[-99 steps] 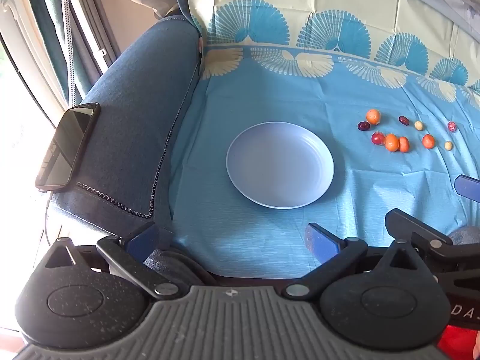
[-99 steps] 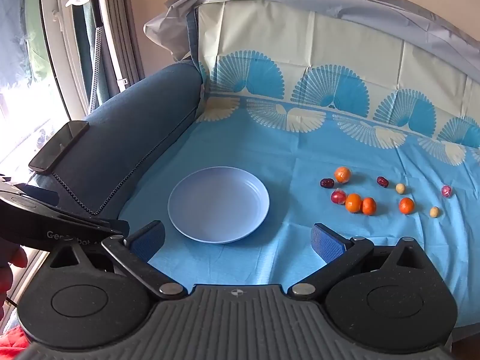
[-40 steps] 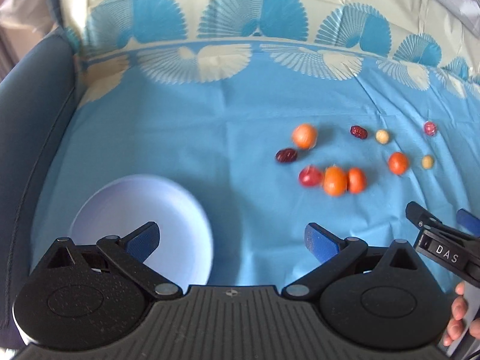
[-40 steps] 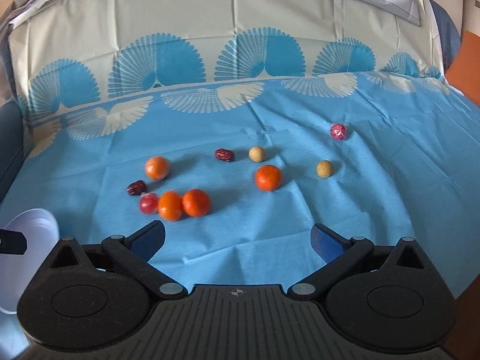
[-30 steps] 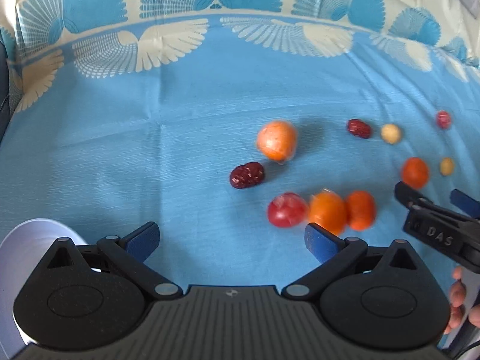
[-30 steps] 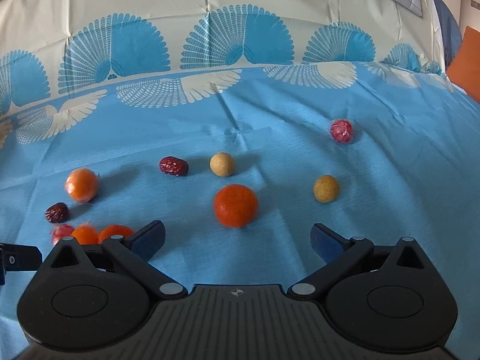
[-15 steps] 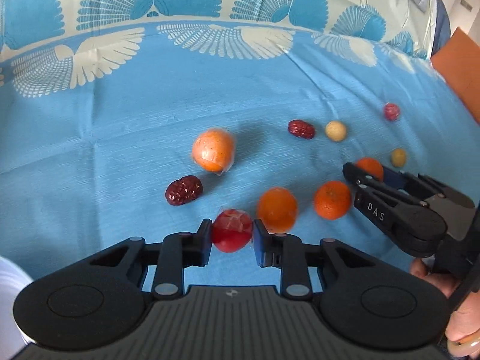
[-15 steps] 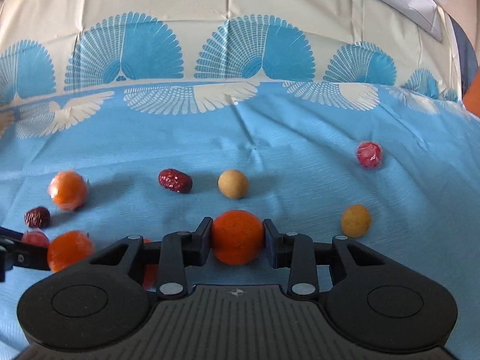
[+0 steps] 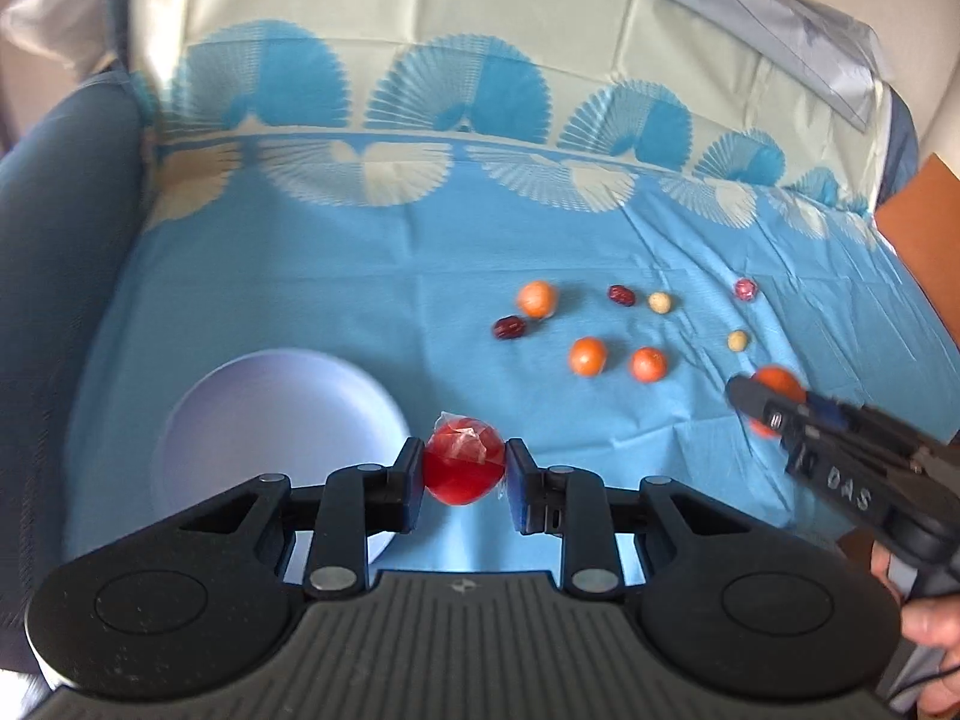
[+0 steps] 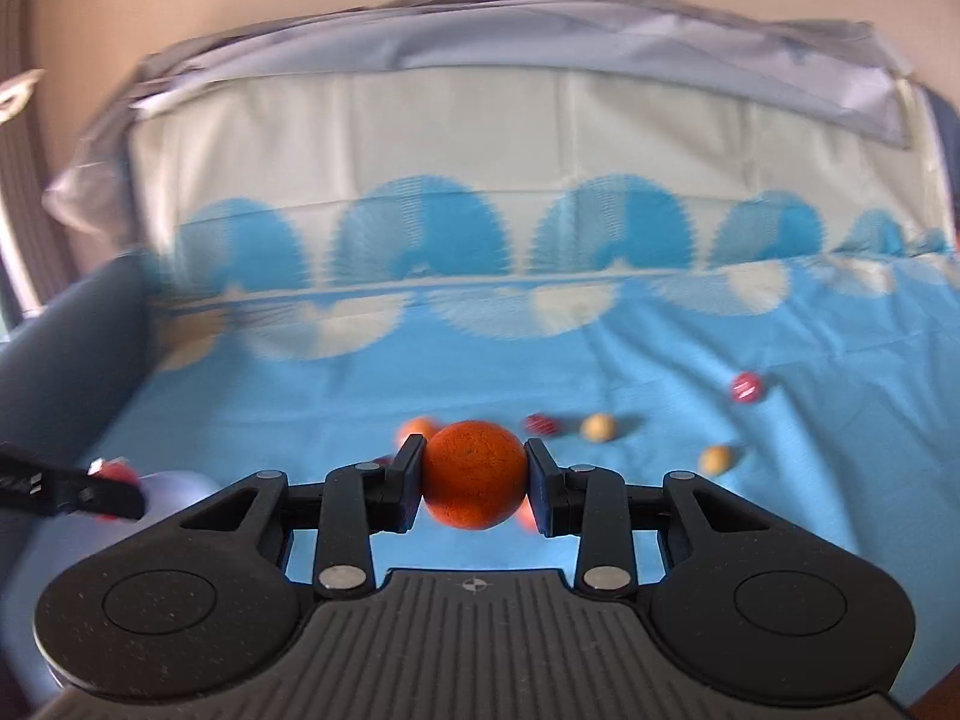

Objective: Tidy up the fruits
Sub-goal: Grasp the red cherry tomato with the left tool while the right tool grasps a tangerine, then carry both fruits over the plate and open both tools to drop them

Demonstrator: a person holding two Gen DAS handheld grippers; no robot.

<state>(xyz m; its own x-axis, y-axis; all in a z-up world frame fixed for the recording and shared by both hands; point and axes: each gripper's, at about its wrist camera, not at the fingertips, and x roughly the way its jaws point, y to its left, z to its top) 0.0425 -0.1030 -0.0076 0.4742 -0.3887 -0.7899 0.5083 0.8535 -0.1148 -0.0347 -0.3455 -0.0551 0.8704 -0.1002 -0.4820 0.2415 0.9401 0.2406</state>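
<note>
The plate (image 9: 264, 420) is bare in both views, so no fruit has been gathered on it yet — the sorting is, by my reading, at its very beginning. Two pieces are lifted. The left tool (image 9: 461, 474) is clamped on a red fruit in a clear wrapper (image 9: 463, 461), which hangs just beside the plate's right rim and above the blue cloth (image 9: 336, 294). The right tool (image 10: 474, 476) is clamped on an orange fruit (image 10: 474, 474); in the left wrist view it sits off to the right, well apart from the plate.

Left on the cloth, as far as the left wrist view shows, are seven pieces: three orange fruits (image 9: 588, 356), two dark red dates (image 9: 510, 328), two small tan balls (image 9: 660, 302), plus one small pink wrapped ball (image 9: 745, 289) at the far right. They lie scattered in a loose cluster to the right of the plate, none touching it. So most of the work is still ahead.

As to direction: both held fruits are round and have no real long axis, so it matters little which way they point. The red one's wrapper crinkles at its top and juts out past the right pad. The dates are the only oblong pieces — the nearer one lies with its long axis roughly across the picture, tilted slightly up to the right; the farther one tilts slightly the other way. The right wrist view is blurred, so finer detail there cannot be told.
</note>
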